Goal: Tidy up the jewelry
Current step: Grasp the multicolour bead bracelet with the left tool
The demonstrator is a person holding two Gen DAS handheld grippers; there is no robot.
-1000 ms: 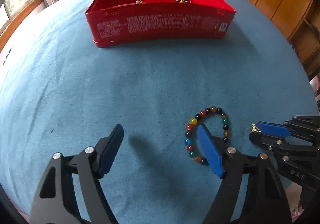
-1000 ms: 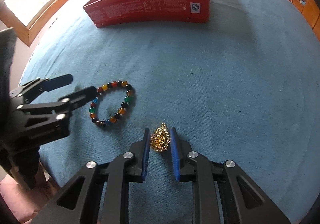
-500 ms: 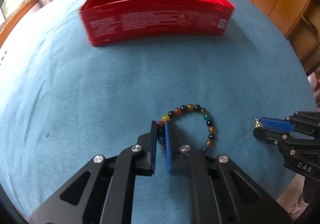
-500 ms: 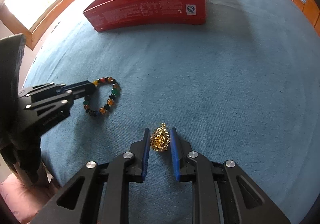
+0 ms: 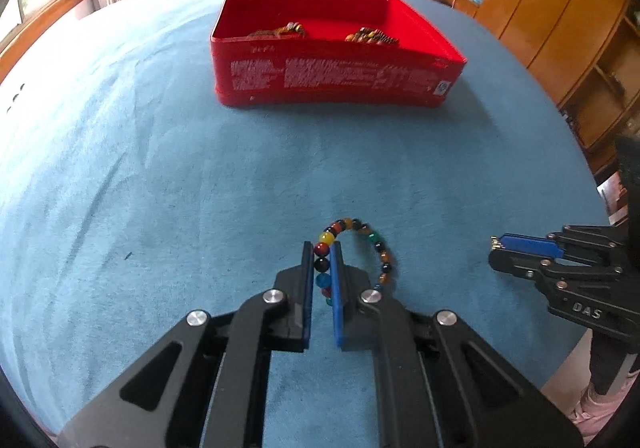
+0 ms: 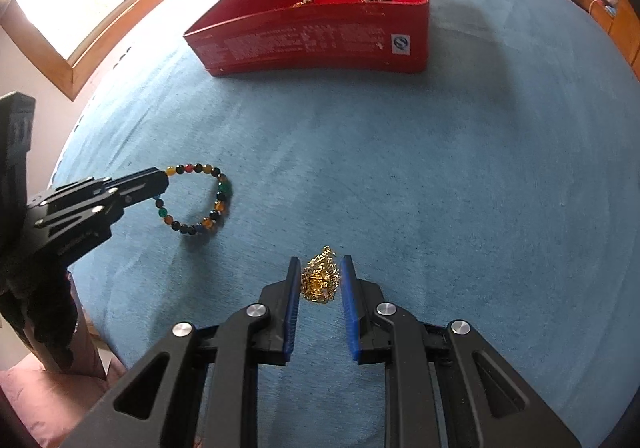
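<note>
Partway done: two pieces already inside the red rectangular tin on the blue cloth, multicoloured bead bracelet clamped in the left gripper, ornate gold pendant pinched in the right gripper, both yet to be boxed.

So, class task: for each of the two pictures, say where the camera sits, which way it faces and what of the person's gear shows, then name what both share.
Left wrist: sits on the left gripper, facing down-forward at the bead bracelet it pinches; right gripper at right.
Right wrist: on the right gripper, shut on the gold pendant; left gripper at left.
Shared: bracelet, red box, blue cloth.
</note>
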